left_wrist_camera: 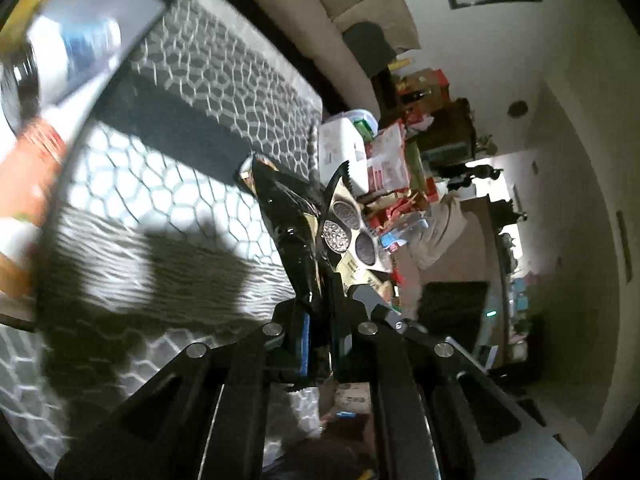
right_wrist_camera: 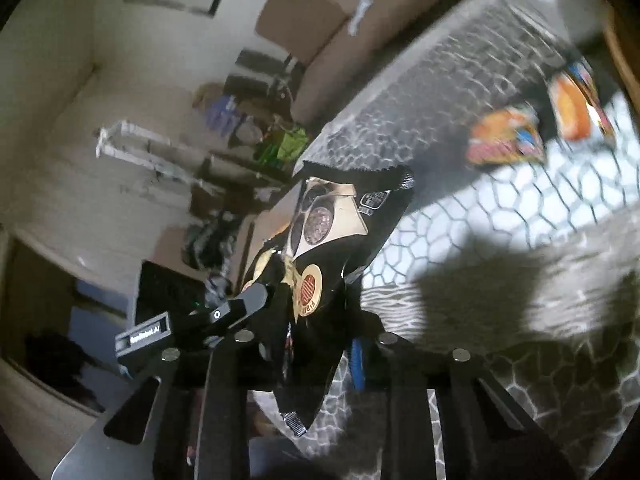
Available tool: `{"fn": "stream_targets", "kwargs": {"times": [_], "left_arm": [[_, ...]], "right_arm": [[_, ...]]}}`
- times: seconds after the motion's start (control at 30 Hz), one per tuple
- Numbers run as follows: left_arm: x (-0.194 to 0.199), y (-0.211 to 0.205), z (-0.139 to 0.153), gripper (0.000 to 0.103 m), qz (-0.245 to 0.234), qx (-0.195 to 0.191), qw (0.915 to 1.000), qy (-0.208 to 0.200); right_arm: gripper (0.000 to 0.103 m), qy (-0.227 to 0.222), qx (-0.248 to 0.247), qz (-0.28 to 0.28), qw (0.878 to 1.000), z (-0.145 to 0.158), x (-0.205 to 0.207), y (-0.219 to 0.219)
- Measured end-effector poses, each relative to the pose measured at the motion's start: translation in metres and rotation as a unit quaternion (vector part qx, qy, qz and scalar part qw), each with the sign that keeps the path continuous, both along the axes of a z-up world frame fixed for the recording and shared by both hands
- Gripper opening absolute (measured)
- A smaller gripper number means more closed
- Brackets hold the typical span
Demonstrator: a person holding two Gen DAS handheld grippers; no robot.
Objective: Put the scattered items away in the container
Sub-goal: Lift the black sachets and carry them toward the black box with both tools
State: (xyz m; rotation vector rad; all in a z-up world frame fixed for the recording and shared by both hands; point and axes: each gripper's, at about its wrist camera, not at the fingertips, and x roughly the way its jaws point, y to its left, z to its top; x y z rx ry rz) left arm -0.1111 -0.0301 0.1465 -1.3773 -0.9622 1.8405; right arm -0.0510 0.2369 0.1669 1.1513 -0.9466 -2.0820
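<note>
Glossy black foil snack packet [left_wrist_camera: 294, 232]

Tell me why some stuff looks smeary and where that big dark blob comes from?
Left wrist view: the orange packet at the left edge is motion-blurred, and a dark shadow falls on the sunlit honeycomb-patterned cloth. Right wrist view: two orange snack packets are smeared, while the glossy black biscuit packet stays sharper.

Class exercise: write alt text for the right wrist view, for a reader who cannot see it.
A black and gold snack packet is held up off the patterned table cover, pinched by the right gripper at the bottom and the left gripper from the left side. Two orange snack packets lie blurred on the cover behind.
</note>
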Motion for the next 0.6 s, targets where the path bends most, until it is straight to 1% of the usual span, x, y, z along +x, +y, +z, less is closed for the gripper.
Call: {"fn": "stream_targets", "kwargs": {"times": [0.07, 0.13, 0.17, 0.3, 0.4, 0.47, 0.6], "left_arm": [[0.001, -0.019, 0.015, 0.008, 0.006, -0.004, 0.9999, 0.012], [0.003, -0.039, 0.028, 0.008, 0.014, -0.004, 0.9996, 0.022], [0.003, -0.051, 0.035, 0.008, 0.02, -0.007, 0.9994, 0.027], [0.001, -0.104, 0.053, 0.008, 0.052, -0.019, 0.9978, 0.036], [-0.001, -0.143, 0.056, 0.008, 0.078, -0.026, 0.9959, 0.036], [-0.003, -0.167, 0.054, 0.008, 0.094, -0.031, 0.9945, 0.035], [-0.011, -0.209, 0.034, 0.008, 0.118, -0.046, 0.9917, 0.022]], "right_arm": [[0.022, 0.008, 0.012, 0.013, 1.0, 0.012, 0.006, -0.015], [0.022, 0.016, 0.025, 0.035, 0.999, 0.03, -0.003, -0.043], [0.022, 0.018, 0.033, 0.042, 0.998, 0.033, -0.002, -0.055], [0.022, 0.023, 0.064, 0.078, 0.995, 0.053, -0.02, -0.115], [0.024, 0.02, 0.097, 0.111, 0.989, 0.058, -0.037, -0.168], [0.026, 0.018, 0.116, 0.125, 0.985, 0.055, -0.046, -0.194], [0.026, 0.017, 0.161, 0.154, 0.975, 0.039, -0.064, -0.255]]}}
